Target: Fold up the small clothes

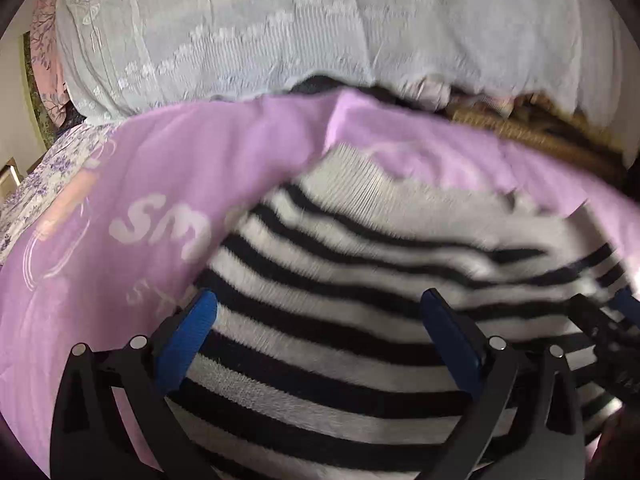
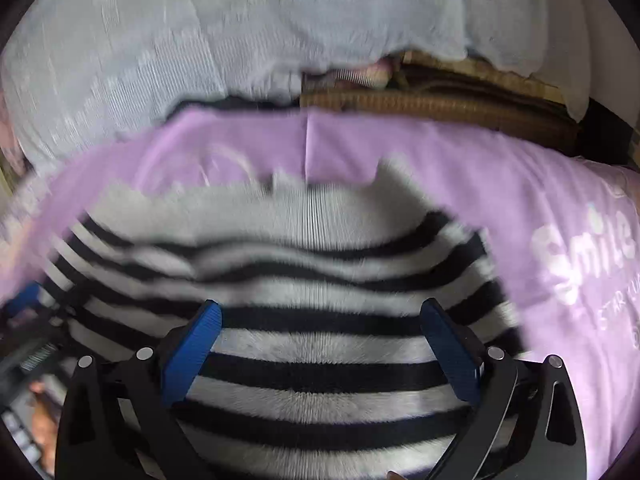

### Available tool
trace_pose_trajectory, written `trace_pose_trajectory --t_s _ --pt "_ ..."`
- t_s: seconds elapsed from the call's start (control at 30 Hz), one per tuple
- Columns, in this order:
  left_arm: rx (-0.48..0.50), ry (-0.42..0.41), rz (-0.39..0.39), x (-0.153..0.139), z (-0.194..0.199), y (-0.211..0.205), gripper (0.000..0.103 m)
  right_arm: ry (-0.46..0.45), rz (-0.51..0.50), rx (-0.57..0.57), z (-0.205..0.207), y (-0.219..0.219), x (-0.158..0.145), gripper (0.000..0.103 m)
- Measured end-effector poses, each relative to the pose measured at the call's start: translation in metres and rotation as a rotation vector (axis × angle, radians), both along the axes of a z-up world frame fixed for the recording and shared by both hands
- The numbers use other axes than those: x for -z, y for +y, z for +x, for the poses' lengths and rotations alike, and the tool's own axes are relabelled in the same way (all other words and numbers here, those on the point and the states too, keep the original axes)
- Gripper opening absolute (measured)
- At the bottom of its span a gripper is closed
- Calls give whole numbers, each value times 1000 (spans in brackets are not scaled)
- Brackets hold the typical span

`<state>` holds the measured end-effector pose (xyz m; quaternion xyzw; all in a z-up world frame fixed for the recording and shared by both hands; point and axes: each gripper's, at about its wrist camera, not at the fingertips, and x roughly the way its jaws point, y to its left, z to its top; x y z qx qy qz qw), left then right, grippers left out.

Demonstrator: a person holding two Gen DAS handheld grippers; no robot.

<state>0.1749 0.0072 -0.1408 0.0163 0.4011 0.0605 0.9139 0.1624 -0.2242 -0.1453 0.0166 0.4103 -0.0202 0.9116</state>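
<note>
Two grippers hang over one striped top, each with its blue fingers spread wide and nothing between them.

Through the left wrist camera, a floral cloth shows at the far left edge, with a pink printed fabric above it. Next comes the lilac sheet, printed with white letters, which lies under the top and wraps round its left and far sides. The left gripper sits low over the top's black and white stripes, its pads just above the knit; whether they touch it is unclear. Beyond the sheet a white lace cloth fills the upper part of the frame. To the right of that, a brown woven thing peeks out from under the lace. At the far right edge the other gripper's black frame shows over the top's right side.

Through the right wrist camera, the left gripper appears blurred at the left edge, beside the top's hem. The right gripper sits over the middle of the top, jaws wide, stripes running across between them. The top's plain white band lies on the far side, against the sheet. White lettering reading "Smile" marks the sheet at the right. Both frames are smeared by motion blur.
</note>
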Motion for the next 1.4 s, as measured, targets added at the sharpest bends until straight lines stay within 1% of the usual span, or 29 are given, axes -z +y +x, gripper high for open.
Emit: trace_pose_trajectory --t_s 0.03,0.07,0.13,0.2,0.33,0.7,0.8,0.87,0.9,0.93,1.0,1.03,1.07,1.1,1.13,1.17,1.2,1.23,1.27,1.33,1.4 --pt "-3 43 0 9 6 0 99 18 -12 -6 3 3 4 100" --pt "-5 44 -3 10 7 0 99 2 -1 -8 1 1 0 100" --pt "-7 26 3 9 4 -1 99 -7 47 -11 -1 -6 4 100" --pt "-7 22 13 10 3 -3 99 -12 68 -13 -2 -9 3 100" --pt "-9 20 -6 11 2 1 99 -6 47 -15 0 -6 3 100" --pt "-9 18 -16 11 0 2 99 -8 53 -21 -3 -7 1 100" --pt "-10 12 -18 9 -2 3 99 -23 47 -13 -9 -10 -4 100" --pt "-16 -17 -19 3 -9 4 99 -68 4 40 -16 -16 -12 100" --pt "-16 -39 -25 -1 -12 5 99 -108 -23 75 -22 -20 -19 100" --pt "-11 -76 -38 -8 -18 7 99 -140 -38 101 -27 -25 -24 100" --pt "-10 -121 -58 -16 -25 9 99 -172 -44 139 -33 -38 -30 100" --pt "-16 -121 -57 -16 -24 10 99 -171 -47 161 -35 -45 -29 100" --pt "-27 -90 -52 -12 -20 11 99 -150 -52 179 -32 -53 -25 100" --pt "-39 -36 -51 -3 -12 13 99 -106 -58 202 -28 -60 -17 100" --pt "-42 19 -56 6 -5 15 99 -38 -41 224 -19 -70 -6 100" --pt "-36 59 -76 13 2 17 99 14 40 217 -12 -81 5 100" --pt "-39 53 -91 12 1 19 99 21 128 223 -11 -92 9 100" --pt "-39 44 -86 11 -1 19 99 9 176 226 -12 -99 10 100" --pt "-39 42 -65 12 -1 16 99 3 198 226 -13 -102 10 100" --pt "-40 39 -52 11 -2 13 99 7 170 225 -10 -99 11 100" --pt "-39 41 -65 11 -2 15 99 6 149 225 -9 -97 11 100"
